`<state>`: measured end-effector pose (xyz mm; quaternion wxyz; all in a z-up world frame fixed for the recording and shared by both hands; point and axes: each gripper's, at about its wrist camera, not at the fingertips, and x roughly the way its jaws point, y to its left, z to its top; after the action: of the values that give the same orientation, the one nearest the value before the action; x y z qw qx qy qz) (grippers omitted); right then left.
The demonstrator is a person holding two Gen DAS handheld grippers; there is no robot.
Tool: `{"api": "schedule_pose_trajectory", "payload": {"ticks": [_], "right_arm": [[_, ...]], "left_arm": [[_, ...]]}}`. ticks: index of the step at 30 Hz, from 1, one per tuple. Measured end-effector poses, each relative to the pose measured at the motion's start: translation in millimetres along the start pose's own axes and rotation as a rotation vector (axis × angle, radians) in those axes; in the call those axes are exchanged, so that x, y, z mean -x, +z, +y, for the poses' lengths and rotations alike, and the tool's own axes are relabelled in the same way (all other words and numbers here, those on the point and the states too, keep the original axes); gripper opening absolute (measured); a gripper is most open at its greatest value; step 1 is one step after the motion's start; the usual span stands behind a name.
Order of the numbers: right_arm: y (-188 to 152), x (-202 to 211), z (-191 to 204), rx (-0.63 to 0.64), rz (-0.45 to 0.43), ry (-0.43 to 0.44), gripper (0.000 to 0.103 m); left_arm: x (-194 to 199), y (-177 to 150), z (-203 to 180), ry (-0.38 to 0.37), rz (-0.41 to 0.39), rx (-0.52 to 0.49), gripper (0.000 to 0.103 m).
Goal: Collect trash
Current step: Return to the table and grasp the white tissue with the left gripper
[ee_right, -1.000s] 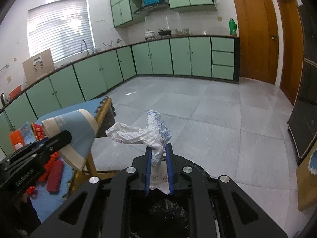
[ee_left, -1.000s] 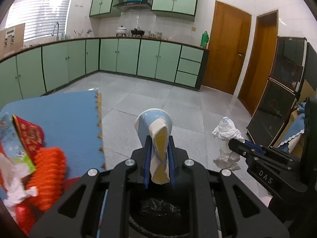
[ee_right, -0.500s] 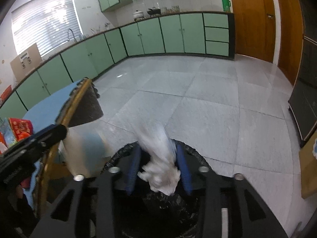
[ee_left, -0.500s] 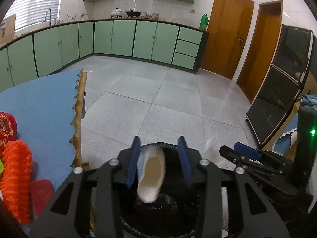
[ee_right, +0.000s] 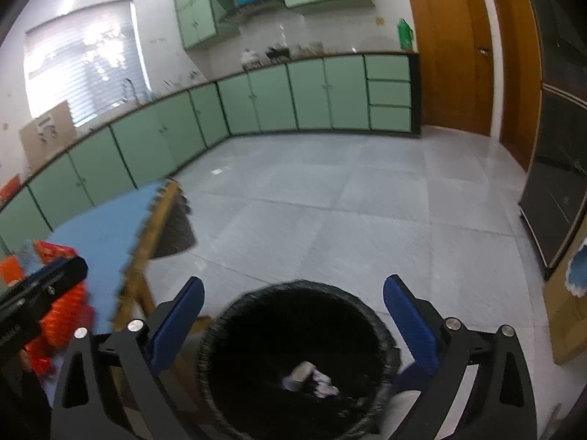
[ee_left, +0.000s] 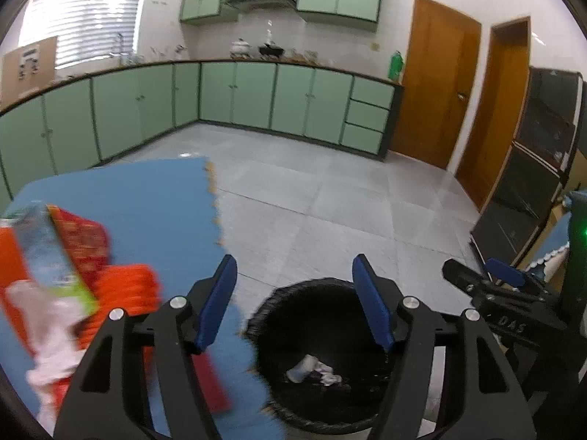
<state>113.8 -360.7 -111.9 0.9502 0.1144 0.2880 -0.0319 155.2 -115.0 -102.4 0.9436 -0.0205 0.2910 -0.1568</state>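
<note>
Left wrist view sits close above the black-lined bin, angled downward past its own fingers, facing the green cabinets and wooden doors; the blue table's right edge fills its left side. Right wrist view hangs just as near over the same bin, angled likewise. Both share bin, tiled floor, cabinets and the table's far corner.

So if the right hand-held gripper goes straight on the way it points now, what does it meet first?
Probably the black trash bin. The right hand-held gripper is open and empty, its jaws having just opened, and it points down over the bin's mouth. Depth is unclear, so it may reach the far rim or the trash inside.
</note>
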Motion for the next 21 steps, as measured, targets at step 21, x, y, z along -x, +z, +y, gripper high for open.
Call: {"api": "schedule_pose_trajectory", "payload": {"ticks": [21], "right_arm": [[-38.0,34.9,167.1,0.168,-0.063,0.259,0.097]], "left_arm": [[119.2,-34.7,147.3,0.332,-0.048,0.131,0.065]]}}
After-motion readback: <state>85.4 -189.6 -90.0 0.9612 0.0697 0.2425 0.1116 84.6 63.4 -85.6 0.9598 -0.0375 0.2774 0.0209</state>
